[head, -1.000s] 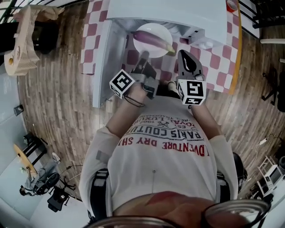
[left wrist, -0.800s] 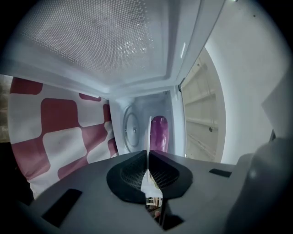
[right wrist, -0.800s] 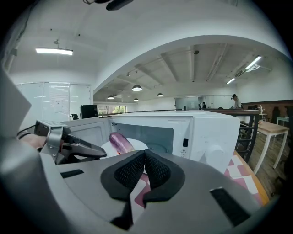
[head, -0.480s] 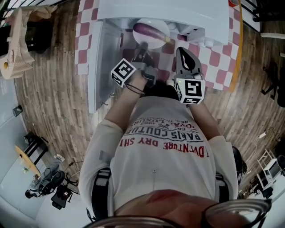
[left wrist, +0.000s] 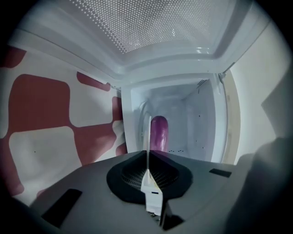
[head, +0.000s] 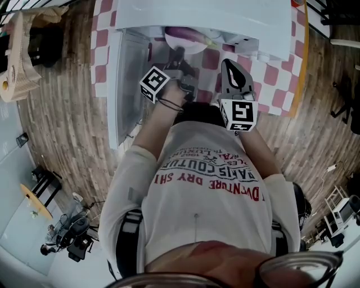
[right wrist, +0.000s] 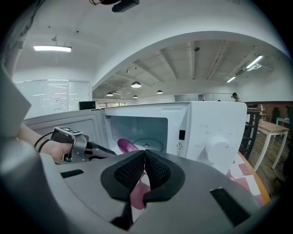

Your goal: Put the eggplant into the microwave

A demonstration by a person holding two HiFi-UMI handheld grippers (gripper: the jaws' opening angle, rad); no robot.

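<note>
Since a second ago, the plate (head: 188, 46) carrying the eggplant (left wrist: 159, 132) has gone farther into the microwave (right wrist: 215, 123) and now sits mostly under its top. Left tongs (left wrist: 148, 160) are clamped on the plate's near rim, reaching through the opening beside the open door (head: 126, 73). Eggplant lies on the plate inside the cavity. Right tongs (right wrist: 145, 155), closed and empty, hover near the checkered worktop's (head: 275, 73) front edge.

- Table (head: 304, 56): covered by a red-and-white chequered cloth (head: 274, 79) reaching its edges.
- Microwave (head: 225, 17): white, stands directly on the cloth; its door (head: 126, 84) is swung wide open to the left in the head view.
- Floor (head: 62, 118): wooden planks, surrounding the table.
</note>
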